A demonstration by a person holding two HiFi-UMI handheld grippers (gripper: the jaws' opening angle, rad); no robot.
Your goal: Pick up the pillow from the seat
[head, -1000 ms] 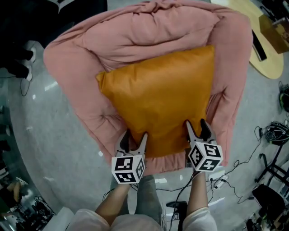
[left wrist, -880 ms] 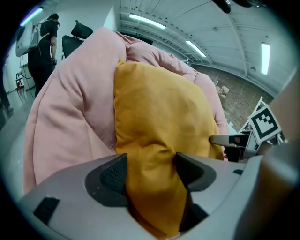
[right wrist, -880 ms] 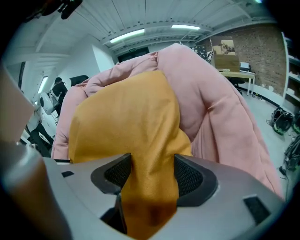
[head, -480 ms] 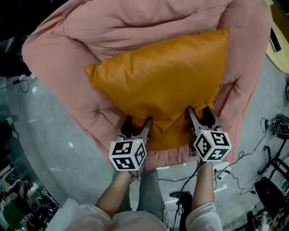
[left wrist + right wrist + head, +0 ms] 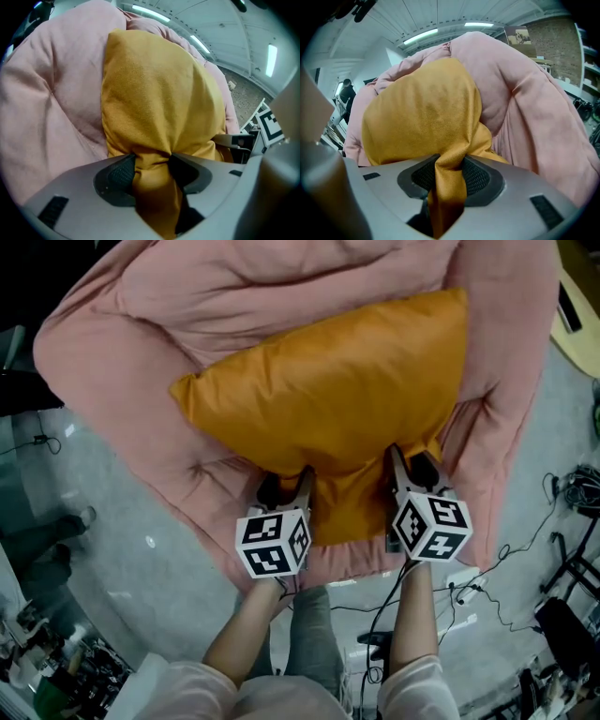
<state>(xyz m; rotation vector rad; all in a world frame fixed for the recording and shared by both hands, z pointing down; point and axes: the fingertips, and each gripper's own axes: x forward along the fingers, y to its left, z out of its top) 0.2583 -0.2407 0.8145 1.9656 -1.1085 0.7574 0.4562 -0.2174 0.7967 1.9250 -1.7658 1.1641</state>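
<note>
Pillow (image 5: 328, 390): orange, lying on pink seat (image 5: 141, 343).
Left hand-held gripper (image 5: 286, 482): just closed, pinching pillow's near edge.
Right hand-held gripper (image 5: 409, 461): likewise.

Left gripper (image 5: 286, 486), right gripper (image 5: 410, 465) — grey, marker-cubed; pale sleeves (image 5: 178, 690).

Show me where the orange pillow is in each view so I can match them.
Head view: pillow in the centre, mostly upper half.
Left gripper view: pillow fills the middle, top to bottom.
Right gripper view: pillow centre-left.
Shared landmark: the pink seat behind it.
</note>
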